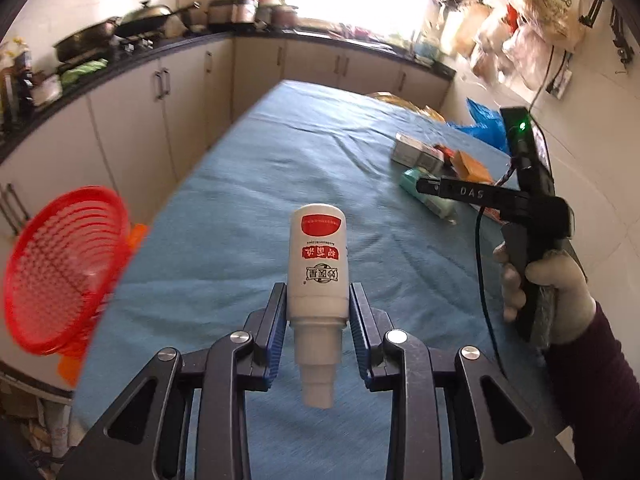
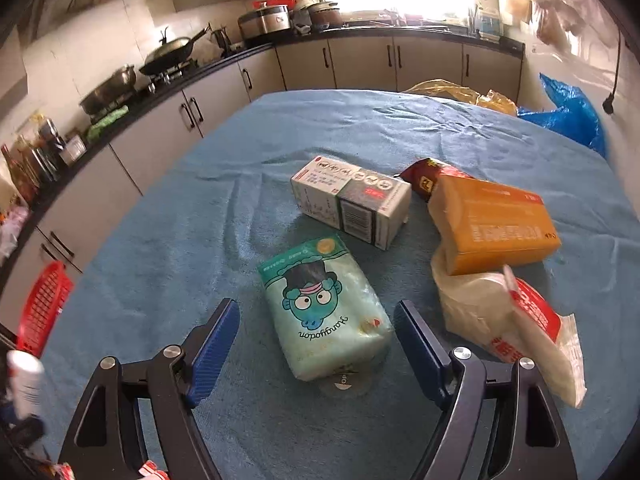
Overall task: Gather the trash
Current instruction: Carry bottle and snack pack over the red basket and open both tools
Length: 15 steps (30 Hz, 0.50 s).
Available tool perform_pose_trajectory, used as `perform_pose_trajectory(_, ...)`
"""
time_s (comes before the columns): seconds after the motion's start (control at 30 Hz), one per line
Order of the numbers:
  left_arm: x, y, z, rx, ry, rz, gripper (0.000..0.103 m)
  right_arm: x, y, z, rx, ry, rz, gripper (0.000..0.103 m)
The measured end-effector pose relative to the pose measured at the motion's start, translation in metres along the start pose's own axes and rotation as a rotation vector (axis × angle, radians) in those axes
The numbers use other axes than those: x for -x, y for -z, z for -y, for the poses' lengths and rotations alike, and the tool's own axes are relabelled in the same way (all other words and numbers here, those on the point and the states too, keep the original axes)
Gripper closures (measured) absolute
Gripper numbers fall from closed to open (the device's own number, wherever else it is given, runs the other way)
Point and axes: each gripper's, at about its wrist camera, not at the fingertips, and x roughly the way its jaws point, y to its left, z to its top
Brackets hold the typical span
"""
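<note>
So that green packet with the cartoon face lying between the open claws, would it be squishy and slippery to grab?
Probably squishy: the green packet has rounded, puffy edges and a soft plastic wrap, so it should give under the right gripper. The glossy film may be a bit slippery. It lies flat on the blue cloth, so it is unlikely to roll or tip.

- "DAS" in pale raised letters runs along the black finger of the right gripper (image 1: 430, 188), seen from the left wrist camera;
- "Hangyodon" in dark script, upside down, sits under a blue cartoon fish face on the mint-green tissue pack (image 2: 326, 308);
- the white bottle (image 1: 318, 264) carries red and dark Chinese characters, inverted and too blurred to read;
- the grey-and-white box (image 2: 352, 202), the orange box (image 2: 494, 226) and the white bag with a red label (image 2: 532, 314) bear print too small to read.
</note>
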Motion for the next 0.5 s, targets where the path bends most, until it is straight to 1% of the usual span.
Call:
perform_pose_trajectory(0.03,0.005,0.002,-0.005,0.007,-0.009,0.009,0.074,-0.001,0.001,-0.003,0.012,0.014,-0.006,0.039)
perform_pose_trajectory(0.07,0.010,0.004,-0.011,0.019,-0.021,0.017,0.074,-0.001,0.004,-0.008,0.029,0.030,-0.020,0.051)
perform_pose_trajectory(0.1,0.013,0.005,-0.014,0.026,-0.028,0.020,0.074,-0.002,0.006,-0.012,0.041,0.043,-0.037,0.053)
perform_pose_trajectory(0.17,0.017,0.009,-0.023,0.043,-0.048,0.029,0.074,0.003,0.012,-0.018,0.058,0.063,-0.030,0.055)
perform_pose_trajectory(0.27,0.021,0.017,-0.034,0.066,-0.078,0.035,0.074,0.017,0.027,-0.029,0.080,0.070,-0.029,0.059)
perform_pose_trajectory(0.5,0.030,0.037,-0.051,0.101,-0.092,0.040,0.074,0.055,0.057,-0.054,0.115,0.034,-0.007,0.062)
